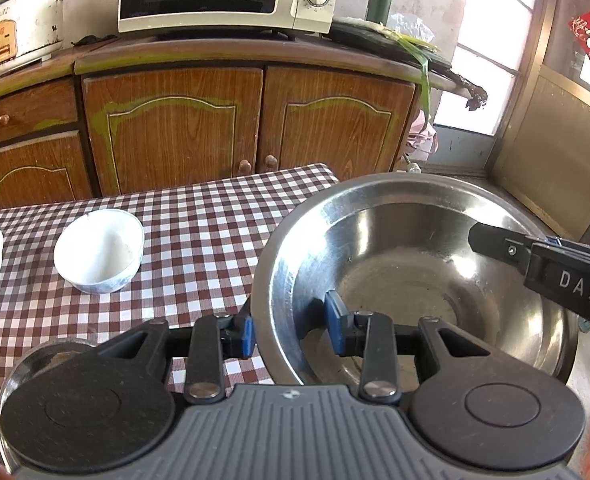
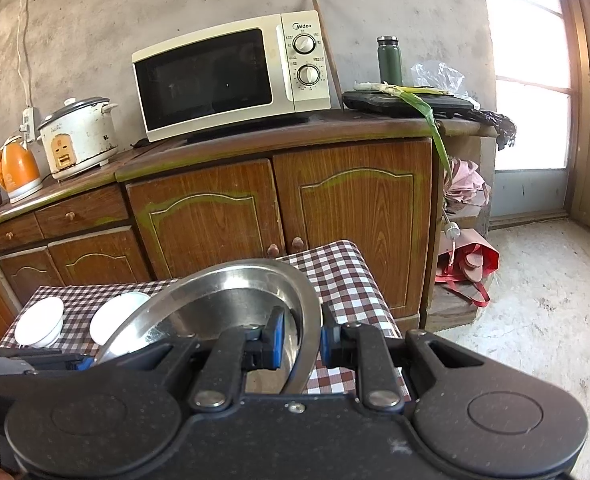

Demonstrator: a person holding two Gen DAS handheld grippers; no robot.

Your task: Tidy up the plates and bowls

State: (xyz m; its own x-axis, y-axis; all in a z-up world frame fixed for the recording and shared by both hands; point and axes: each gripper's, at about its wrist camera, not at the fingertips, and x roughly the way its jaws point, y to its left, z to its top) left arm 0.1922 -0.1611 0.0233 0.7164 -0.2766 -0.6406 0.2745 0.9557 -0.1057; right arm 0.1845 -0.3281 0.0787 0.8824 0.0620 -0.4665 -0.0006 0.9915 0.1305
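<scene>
A wide, round stainless-steel bowl (image 1: 407,264) with a flat, flared rim and a dull, scuffed bottom is held up over the right end of a table covered in a brown-and-white checked cloth (image 1: 199,224). Its opening faces up and leans a little toward the left wrist camera, so the whole inside shows there; being round, it has no long axis to speak of. The left gripper (image 1: 291,336) pinches the near-left rim, one blue pad outside the wall and the other inside, both pressed against the metal. The right gripper (image 2: 299,340) clamps the rim on the opposite side in the same way, one pad inside the bowl and one outside, its jaws drawn tight on the thin edge; in the left view its black finger reaches in over the far-right rim. On the cloth to the left sits a small white ceramic bowl (image 1: 99,250), upright and well apart from the steel one, and a second white bowl (image 2: 41,320) stands further left. Behind the table are brown wooden cabinets (image 2: 279,216) carrying a cream microwave (image 2: 231,76).
</scene>
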